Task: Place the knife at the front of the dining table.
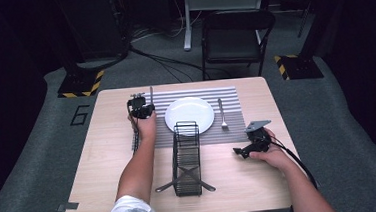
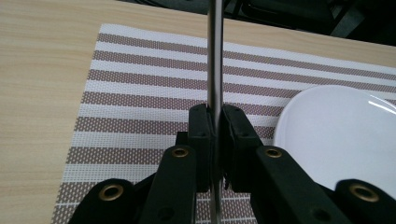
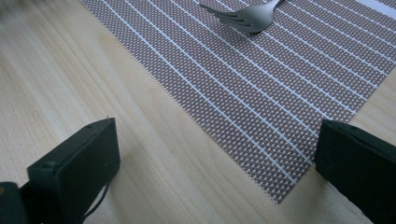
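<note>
My left gripper (image 1: 142, 108) (image 2: 215, 119) is shut on a thin metal knife (image 1: 151, 94) (image 2: 214, 56), whose blade stands edge-on between the pads and reaches forward past them. It hovers over the left part of the striped placemat (image 1: 235, 93) (image 2: 140, 84), just left of the white plate (image 1: 189, 115) (image 2: 341, 135). On the mat to the plate's right lies a fork (image 1: 222, 114) (image 3: 247, 17). Down at the table's right, my right gripper (image 1: 240, 152) (image 3: 217, 147) stands open and holds nothing, its jaws wide apart over the bare wood at the near corner of the placemat (image 3: 261, 84).
A black wire rack (image 1: 187, 156) stands in the middle of the wooden table (image 1: 104, 157), with two crossed utensils (image 1: 183, 180) under its near end. A folding chair (image 1: 234, 37) stands beyond the far edge.
</note>
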{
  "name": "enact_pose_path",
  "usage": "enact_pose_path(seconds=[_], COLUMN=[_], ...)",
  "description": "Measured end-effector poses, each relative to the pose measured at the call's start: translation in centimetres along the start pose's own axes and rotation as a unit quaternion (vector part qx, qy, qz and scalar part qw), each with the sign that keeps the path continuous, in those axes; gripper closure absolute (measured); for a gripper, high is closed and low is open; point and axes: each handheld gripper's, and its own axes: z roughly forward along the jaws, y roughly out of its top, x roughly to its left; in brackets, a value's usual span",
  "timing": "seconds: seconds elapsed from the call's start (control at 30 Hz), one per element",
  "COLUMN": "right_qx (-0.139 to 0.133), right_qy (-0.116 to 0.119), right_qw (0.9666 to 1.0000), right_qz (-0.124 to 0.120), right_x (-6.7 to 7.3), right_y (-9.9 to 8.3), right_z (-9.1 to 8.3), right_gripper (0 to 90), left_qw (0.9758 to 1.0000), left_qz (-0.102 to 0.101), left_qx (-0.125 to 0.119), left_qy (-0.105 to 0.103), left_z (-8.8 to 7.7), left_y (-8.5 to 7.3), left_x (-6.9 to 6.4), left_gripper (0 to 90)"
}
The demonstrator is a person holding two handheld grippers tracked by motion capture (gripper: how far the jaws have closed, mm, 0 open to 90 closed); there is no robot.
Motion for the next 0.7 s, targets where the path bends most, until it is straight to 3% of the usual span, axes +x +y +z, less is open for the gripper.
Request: enact_pose_path(seconds=[0.27,0.43,0.7], right_qx=[0.000,0.000,0.000], right_qy=[0.000,0.000,0.000], right_qw=[1.0000,1.0000,1.0000], right_qz=[0.000,0.000,0.000], right_x=[0.0,0.0,0.0], right_y=[0.0,0.0,0.0], right_z=[0.0,0.0,0.0], right_gripper=[0.0,0.0,0.0], left_qw=[1.0000,0.9997,0.9995], left_qz=[-0.002,-0.017,-0.022], left_qx=[0.009,0.017,0.020], left_qy=[0.002,0.006,0.011], left_z=[1.2,1.7,2.2], left_y=[0.1,-0.1,-0.1], left_x=[-0.3,0.0,0.2], left_gripper=[82.7,82.7,82.7])
